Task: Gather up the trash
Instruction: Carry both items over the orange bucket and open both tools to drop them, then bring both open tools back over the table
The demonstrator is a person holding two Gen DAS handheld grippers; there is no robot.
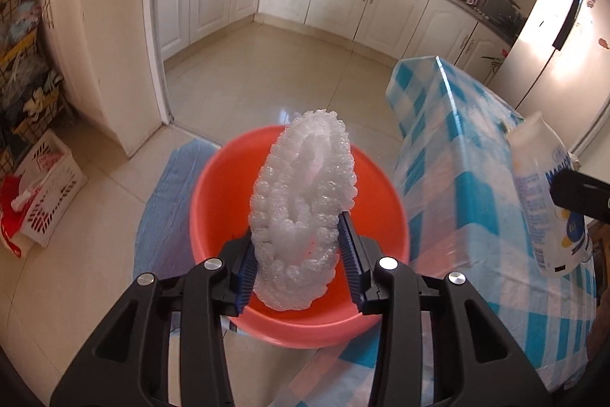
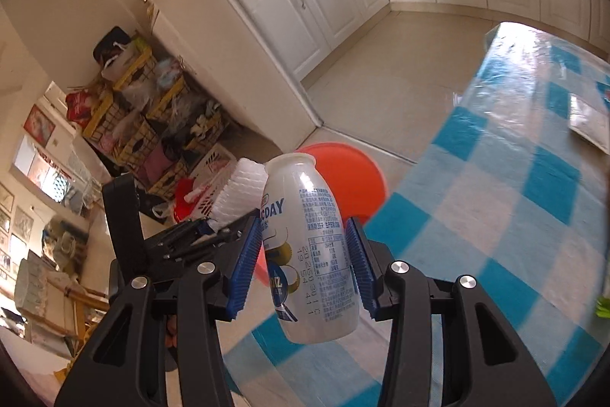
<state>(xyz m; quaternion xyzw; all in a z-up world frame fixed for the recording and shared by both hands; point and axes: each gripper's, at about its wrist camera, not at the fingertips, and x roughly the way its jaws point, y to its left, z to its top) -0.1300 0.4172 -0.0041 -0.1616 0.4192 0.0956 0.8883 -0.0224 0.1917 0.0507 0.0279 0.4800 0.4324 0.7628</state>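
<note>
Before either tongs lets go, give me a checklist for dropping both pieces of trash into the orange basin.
1. Left tongs clamped on the foam net: ok.
2. Foam net over the orange basin: ok in the left wrist view.
3. Right tongs clamped on the white bottle: ok.
4. Bottle over the basin: not ok, it hangs by the checkered tablecloth edge, basin beyond.
5. Basin has room: ok, no contents visible.
6. Bottle empty and capped: cannot tell.

The basin (image 1: 366, 186) sits on the floor (image 1: 267, 79) beside the counter's (image 1: 465, 155) left edge, the foam net (image 1: 301, 209) above it.
</note>
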